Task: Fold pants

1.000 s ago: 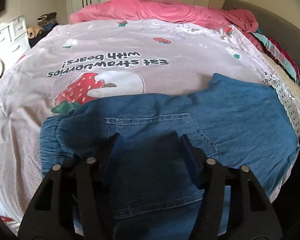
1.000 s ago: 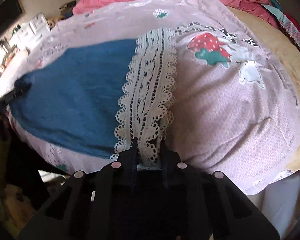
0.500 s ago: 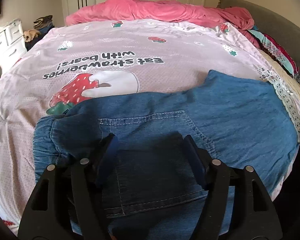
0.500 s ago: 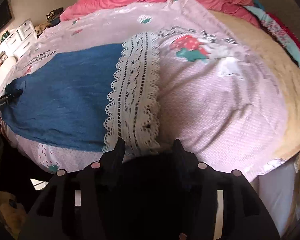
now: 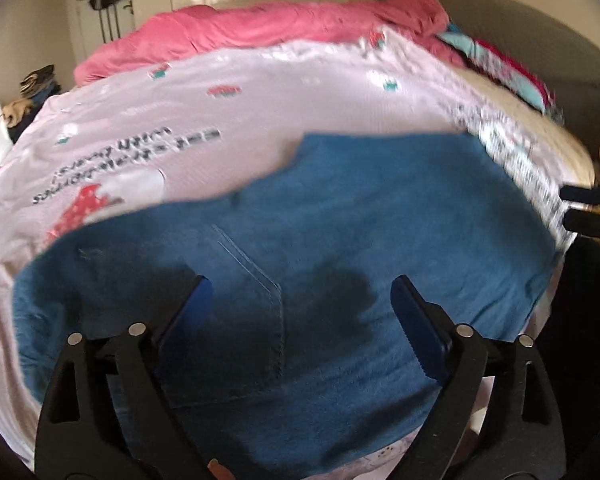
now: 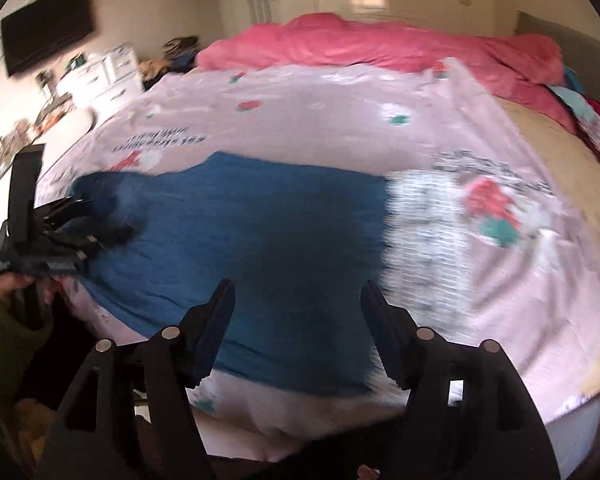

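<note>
Blue denim pants [image 5: 340,216] lie flat on the pink strawberry-print bedspread [image 5: 260,92] near the bed's front edge. My left gripper [image 5: 298,294] is open, jaws wide apart, hovering just above the back-pocket end of the pants. My right gripper [image 6: 298,298] is open and empty above the leg end of the pants [image 6: 260,232], next to the white lace border [image 6: 424,240]. The left gripper also shows in the right wrist view [image 6: 100,220], and the right gripper's tips at the left wrist view's right edge [image 5: 588,208]. Both views are motion-blurred.
A rumpled pink duvet [image 5: 280,24] lies across the back of the bed. Colourful folded fabric [image 5: 512,72] sits by the grey headboard [image 5: 540,40]. White drawers [image 6: 108,68] and a wall TV [image 6: 44,36] stand to the left.
My right gripper let go of the lace border, opened, and swung left and back over the pants' leg end. My left gripper opened wider and pulled back a little.
</note>
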A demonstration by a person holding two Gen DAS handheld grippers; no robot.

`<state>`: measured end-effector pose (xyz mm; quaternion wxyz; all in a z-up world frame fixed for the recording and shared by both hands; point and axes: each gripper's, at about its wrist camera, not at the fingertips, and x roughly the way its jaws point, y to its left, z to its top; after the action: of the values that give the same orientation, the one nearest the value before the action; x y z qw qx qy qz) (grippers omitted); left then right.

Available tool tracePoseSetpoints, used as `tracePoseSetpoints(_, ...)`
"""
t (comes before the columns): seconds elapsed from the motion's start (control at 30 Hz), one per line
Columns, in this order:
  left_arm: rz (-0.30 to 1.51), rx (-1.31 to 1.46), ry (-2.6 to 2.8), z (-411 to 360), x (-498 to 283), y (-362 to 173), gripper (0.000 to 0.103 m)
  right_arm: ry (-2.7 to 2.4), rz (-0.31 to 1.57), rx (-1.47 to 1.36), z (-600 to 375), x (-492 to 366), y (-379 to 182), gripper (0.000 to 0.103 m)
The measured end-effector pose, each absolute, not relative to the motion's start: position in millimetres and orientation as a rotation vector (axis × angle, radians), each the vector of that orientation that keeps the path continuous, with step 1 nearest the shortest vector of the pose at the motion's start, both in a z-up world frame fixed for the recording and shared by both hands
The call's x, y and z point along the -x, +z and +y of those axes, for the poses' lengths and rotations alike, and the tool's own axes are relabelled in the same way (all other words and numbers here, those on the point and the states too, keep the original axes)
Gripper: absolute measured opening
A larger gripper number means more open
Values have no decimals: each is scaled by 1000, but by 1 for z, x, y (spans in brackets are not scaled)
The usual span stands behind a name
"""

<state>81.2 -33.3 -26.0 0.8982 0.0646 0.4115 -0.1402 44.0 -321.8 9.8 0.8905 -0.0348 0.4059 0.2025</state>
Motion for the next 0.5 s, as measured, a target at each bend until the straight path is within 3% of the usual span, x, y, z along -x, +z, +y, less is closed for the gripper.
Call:
tracePoseSetpoints(0.2, 895, -159, -298, -31, -87, -42, 90, 364, 1017, 116, -300, -63, -37, 64)
tracePoseSetpoints(0.5, 899, -151, -291, -28, -81, -35, 90, 390, 935, -35, -326, -50, -22, 64)
